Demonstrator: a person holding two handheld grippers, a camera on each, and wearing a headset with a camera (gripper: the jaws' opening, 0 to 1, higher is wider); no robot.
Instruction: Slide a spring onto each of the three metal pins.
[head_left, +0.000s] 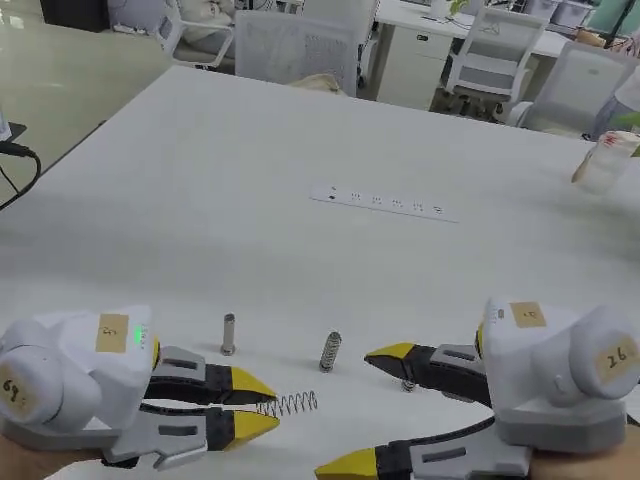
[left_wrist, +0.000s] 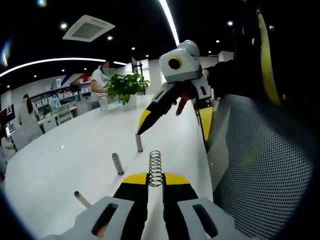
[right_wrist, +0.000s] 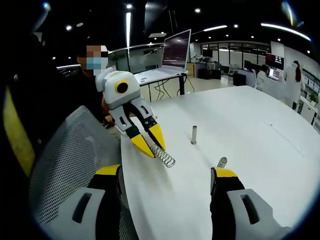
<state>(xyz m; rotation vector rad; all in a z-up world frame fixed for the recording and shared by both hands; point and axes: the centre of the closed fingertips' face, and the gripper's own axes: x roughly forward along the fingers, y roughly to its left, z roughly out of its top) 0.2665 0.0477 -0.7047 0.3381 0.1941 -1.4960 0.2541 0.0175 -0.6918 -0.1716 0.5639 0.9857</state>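
My left gripper (head_left: 268, 405) is shut on one end of a loose spring (head_left: 292, 403), which sticks out level toward the right. The left gripper view has that spring (left_wrist: 156, 167) pinched between the yellow tips of the gripper (left_wrist: 156, 179). A bare metal pin (head_left: 228, 334) stands just beyond it. To its right a second pin (head_left: 330, 351) wears a spring. A third pin (head_left: 408, 384) is partly hidden under the far jaw of my right gripper (head_left: 362, 412), which is open and holds nothing. From the right gripper (right_wrist: 167, 172) I see the left gripper (right_wrist: 152, 145) with the spring (right_wrist: 164, 156).
A white power strip (head_left: 385, 201) lies flat at mid-table. A clear bottle (head_left: 605, 160) stands at the far right edge. A black cable (head_left: 15, 160) hangs off the left edge. Office chairs (head_left: 290, 45) line the far side of the white table (head_left: 200, 200).
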